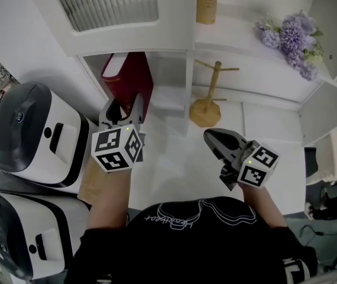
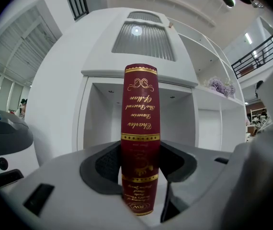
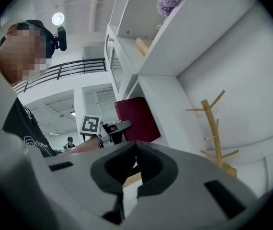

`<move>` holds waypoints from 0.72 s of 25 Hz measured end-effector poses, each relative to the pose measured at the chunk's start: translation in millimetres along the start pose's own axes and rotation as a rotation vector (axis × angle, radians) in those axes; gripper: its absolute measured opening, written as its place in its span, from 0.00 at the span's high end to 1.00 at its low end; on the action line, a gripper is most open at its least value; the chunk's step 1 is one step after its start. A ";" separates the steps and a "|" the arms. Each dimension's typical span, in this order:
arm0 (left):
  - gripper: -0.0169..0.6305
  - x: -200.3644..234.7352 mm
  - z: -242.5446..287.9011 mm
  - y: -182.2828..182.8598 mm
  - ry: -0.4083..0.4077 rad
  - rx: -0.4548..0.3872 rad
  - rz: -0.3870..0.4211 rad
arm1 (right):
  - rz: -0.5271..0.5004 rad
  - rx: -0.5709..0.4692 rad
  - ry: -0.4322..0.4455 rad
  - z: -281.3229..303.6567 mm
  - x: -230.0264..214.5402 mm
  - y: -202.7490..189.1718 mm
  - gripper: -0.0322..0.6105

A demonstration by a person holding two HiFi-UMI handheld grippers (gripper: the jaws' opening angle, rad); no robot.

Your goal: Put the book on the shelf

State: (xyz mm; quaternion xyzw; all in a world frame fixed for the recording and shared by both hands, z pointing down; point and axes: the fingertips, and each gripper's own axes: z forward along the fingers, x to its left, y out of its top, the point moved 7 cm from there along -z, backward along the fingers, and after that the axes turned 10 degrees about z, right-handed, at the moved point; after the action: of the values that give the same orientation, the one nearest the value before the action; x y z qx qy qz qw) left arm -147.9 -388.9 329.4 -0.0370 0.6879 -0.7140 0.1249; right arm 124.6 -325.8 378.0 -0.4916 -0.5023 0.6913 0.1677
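A dark red book point(image 1: 127, 78) with gold lettering stands on end at the left side of the white shelf's lower compartment point(image 1: 171, 78). My left gripper point(image 1: 124, 106) is shut on the book's near edge. In the left gripper view the spine point(image 2: 140, 123) rises upright between the two dark pads point(image 2: 108, 164), which press on both its sides. My right gripper point(image 1: 216, 139) hovers lower right of the book, over the white surface, with its jaws shut and nothing in them point(image 3: 135, 147). In the right gripper view the book point(image 3: 136, 119) and the left gripper point(image 3: 115, 127) show ahead.
A wooden peg stand point(image 1: 207, 102) sits just right of the compartment's divider. Purple flowers point(image 1: 289, 37) and a tan cylinder point(image 1: 207, 2) are on the upper shelf. Two white and grey machines point(image 1: 32, 135) crowd the left. A person stands far off point(image 3: 69, 142).
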 end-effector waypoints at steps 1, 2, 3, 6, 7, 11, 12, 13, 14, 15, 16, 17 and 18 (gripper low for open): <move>0.65 -0.2 3.2 0.0 0.002 -0.001 0.001 | 0.005 0.001 -0.005 -1.1 -2.2 -1.1 0.94; 0.65 -0.4 6.6 0.0 0.002 0.000 0.001 | 0.010 0.002 -0.010 -2.3 -4.5 -2.2 0.94; 0.65 -0.5 10.1 0.2 0.003 0.001 0.001 | 0.015 0.002 -0.015 -3.4 -6.8 -3.2 0.94; 0.65 0.3 20.9 1.0 0.003 0.004 0.001 | 0.024 0.004 -0.027 -6.2 -11.7 -5.0 0.94; 0.65 0.5 24.2 0.9 0.004 0.005 0.002 | 0.026 0.005 -0.030 -7.1 -13.0 -5.4 0.94; 0.65 1.4 36.8 0.9 0.010 0.005 0.006 | 0.033 0.001 -0.044 -9.9 -19.3 -5.0 0.94; 0.65 1.7 39.7 1.1 0.012 0.004 0.007 | 0.034 0.001 -0.047 -10.2 -20.9 -5.0 0.94; 0.65 2.1 42.4 1.2 0.013 0.004 0.006 | 0.036 0.001 -0.050 -10.5 -22.2 -5.2 0.94; 0.65 2.5 45.0 1.4 0.014 0.004 0.005 | 0.039 0.002 -0.052 -10.7 -23.6 -5.4 0.94; 0.65 2.8 47.4 1.5 0.015 0.004 0.005 | 0.041 0.003 -0.054 -10.9 -24.9 -5.8 0.94; 0.65 3.1 49.6 1.7 0.015 0.004 0.005 | 0.043 0.005 -0.056 -11.0 -26.3 -6.0 0.94; 0.65 3.4 51.8 1.8 0.015 0.004 0.005 | 0.045 0.006 -0.058 -10.8 -27.6 -6.1 0.94; 0.65 3.8 53.8 2.0 0.015 0.004 0.006 | 0.046 0.006 -0.059 -10.5 -28.9 -6.1 0.94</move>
State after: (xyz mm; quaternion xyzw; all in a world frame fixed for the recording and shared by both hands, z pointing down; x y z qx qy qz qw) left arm -139.3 -442.2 329.7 -0.0296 0.6877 -0.7151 0.1220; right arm 145.2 -338.5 397.9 -0.4820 -0.4933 0.7107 0.1382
